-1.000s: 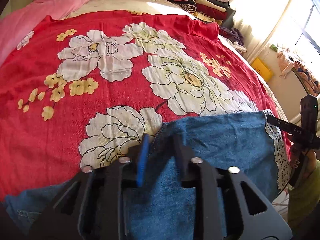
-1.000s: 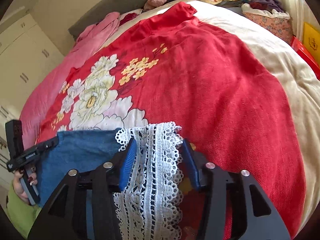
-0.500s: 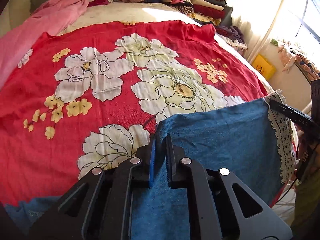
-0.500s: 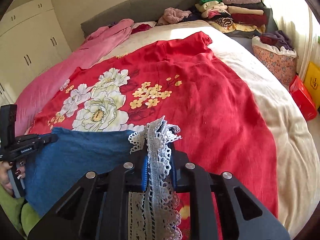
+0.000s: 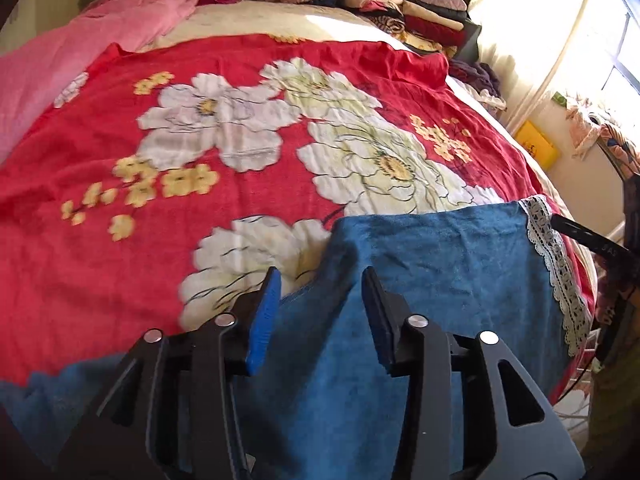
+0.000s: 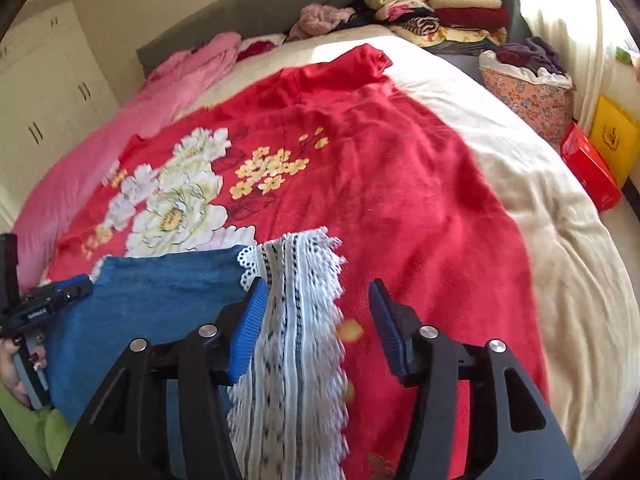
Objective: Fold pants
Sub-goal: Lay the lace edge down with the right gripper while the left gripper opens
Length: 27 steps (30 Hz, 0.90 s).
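Blue denim pants [image 5: 440, 272] with a white lace hem [image 5: 548, 248] lie on the near side of the bed. My left gripper [image 5: 320, 280] is over their near corner. Its jaws are opening, and a raised fold of denim stands between the blue pads without being pinched. In the right wrist view, my right gripper [image 6: 318, 292] is also opening. The lace hem [image 6: 296, 272] hangs between its pads, brushing the left one, next to the denim [image 6: 160, 292]. Each view shows the other gripper at its edge: the left [image 6: 44, 300] and the right [image 5: 584, 240].
A red flowered blanket [image 5: 200, 128] covers the bed, with a pink blanket [image 6: 132, 120] along one side. Folded clothes [image 6: 440, 4] are piled at the headboard. A floral basket [image 6: 528, 92] and red and yellow boxes [image 6: 592, 160] stand beside the bed.
Half a second ago both grippers were pinched shut on the cloth, the left on denim and the right on lace. Now both pairs of jaws stand apart, and both hands have lifted slightly.
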{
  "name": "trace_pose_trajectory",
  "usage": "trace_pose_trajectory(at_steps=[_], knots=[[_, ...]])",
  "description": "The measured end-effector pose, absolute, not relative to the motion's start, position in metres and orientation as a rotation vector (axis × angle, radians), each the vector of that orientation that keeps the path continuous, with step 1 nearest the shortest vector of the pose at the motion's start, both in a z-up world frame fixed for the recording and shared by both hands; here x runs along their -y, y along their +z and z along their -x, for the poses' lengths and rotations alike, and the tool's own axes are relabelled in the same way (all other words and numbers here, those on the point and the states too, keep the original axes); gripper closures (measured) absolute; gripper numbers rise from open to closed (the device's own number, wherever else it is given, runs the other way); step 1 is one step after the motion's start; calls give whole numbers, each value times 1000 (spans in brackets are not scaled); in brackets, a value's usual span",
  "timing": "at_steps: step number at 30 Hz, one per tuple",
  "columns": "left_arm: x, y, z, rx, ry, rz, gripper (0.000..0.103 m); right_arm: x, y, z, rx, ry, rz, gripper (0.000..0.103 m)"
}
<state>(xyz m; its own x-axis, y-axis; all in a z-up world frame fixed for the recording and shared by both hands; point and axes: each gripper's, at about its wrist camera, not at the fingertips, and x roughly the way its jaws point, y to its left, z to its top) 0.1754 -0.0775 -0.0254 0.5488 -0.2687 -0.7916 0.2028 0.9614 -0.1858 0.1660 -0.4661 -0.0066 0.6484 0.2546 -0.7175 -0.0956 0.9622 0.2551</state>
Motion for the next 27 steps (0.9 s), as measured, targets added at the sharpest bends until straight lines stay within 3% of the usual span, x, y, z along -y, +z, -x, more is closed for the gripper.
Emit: trace_pose_trajectory(at_steps=[4, 15, 16, 17, 27], knots=[[53, -17, -150, -938, -257, 115, 58, 486, -5, -117, -838, 214, -285, 50], [0, -34, -81, -988, -92, 18, 56, 476, -35, -60, -959, 254, -299, 50], [2, -36, -78, -996, -87, 3, 56, 474, -38, -62, -968, 257, -301, 63], [3, -38, -75, -998, -85, -9, 56, 469, -40, -63, -974, 284, -292, 89], [-3, -41, -56, -1004, -82, -20, 56, 454, -37, -50, -994, 217, -107, 88]])
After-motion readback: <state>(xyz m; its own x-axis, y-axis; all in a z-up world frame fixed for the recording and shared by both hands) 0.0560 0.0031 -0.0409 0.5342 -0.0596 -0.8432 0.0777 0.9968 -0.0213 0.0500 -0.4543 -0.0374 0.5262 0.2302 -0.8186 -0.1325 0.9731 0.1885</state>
